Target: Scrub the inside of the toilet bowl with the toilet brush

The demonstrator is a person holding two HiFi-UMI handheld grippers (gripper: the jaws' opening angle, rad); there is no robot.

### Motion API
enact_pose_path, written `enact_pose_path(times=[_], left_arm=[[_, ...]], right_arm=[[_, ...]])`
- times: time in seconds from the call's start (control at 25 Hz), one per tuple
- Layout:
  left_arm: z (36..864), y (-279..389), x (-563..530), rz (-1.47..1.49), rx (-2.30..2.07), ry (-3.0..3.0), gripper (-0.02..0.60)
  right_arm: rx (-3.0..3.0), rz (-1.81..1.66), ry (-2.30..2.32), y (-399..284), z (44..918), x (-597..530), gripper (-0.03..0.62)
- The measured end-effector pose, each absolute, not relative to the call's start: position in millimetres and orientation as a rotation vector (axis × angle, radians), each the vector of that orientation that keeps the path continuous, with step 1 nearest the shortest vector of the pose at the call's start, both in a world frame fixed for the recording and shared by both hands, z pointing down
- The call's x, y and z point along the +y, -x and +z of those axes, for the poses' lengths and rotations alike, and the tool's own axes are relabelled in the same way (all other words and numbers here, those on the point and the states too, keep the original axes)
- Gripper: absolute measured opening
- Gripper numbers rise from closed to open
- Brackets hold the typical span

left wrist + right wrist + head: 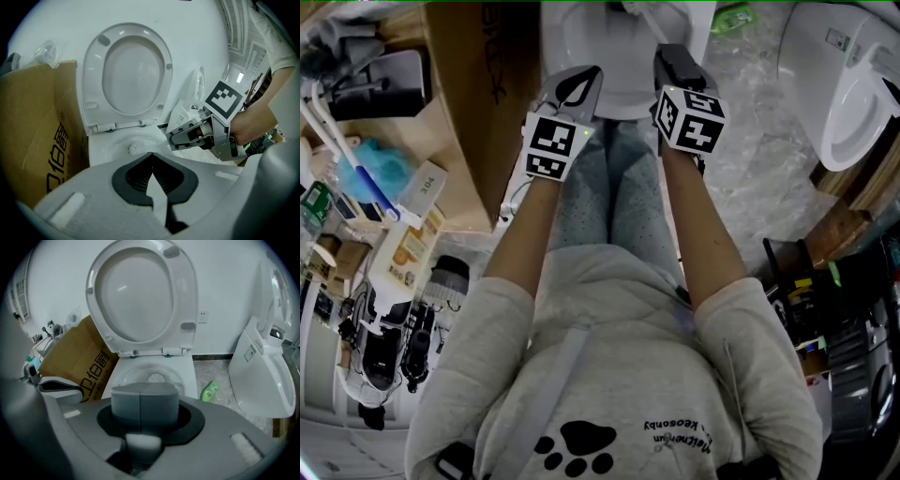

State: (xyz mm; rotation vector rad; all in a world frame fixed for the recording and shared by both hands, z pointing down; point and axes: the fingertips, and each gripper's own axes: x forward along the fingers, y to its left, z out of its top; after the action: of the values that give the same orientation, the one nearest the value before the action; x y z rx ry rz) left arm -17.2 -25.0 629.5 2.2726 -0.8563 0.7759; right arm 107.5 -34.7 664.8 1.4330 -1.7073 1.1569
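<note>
Foreground: left gripper (150,154) and right gripper (140,399), side by side before the toilet bowl (186,380), each with jaws closed on nothing; lid (136,296) raised. A round, white, bristly head, apparently the brush (157,378), lies inside the bowl, apart from both grippers. Box (79,362) just beside the bowl's left; green bottle (210,391) on the floor to its right.
</note>
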Motion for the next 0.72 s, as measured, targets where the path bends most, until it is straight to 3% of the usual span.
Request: enact_pose_path(times=[0.72], left_arm=[[623.5,15.1,-0.3,0.772,-0.844,-2.295,-0.002]], right_arm=[[-1.627,1.174,-1.559,-136.1,657.9,-7.0,0.153]])
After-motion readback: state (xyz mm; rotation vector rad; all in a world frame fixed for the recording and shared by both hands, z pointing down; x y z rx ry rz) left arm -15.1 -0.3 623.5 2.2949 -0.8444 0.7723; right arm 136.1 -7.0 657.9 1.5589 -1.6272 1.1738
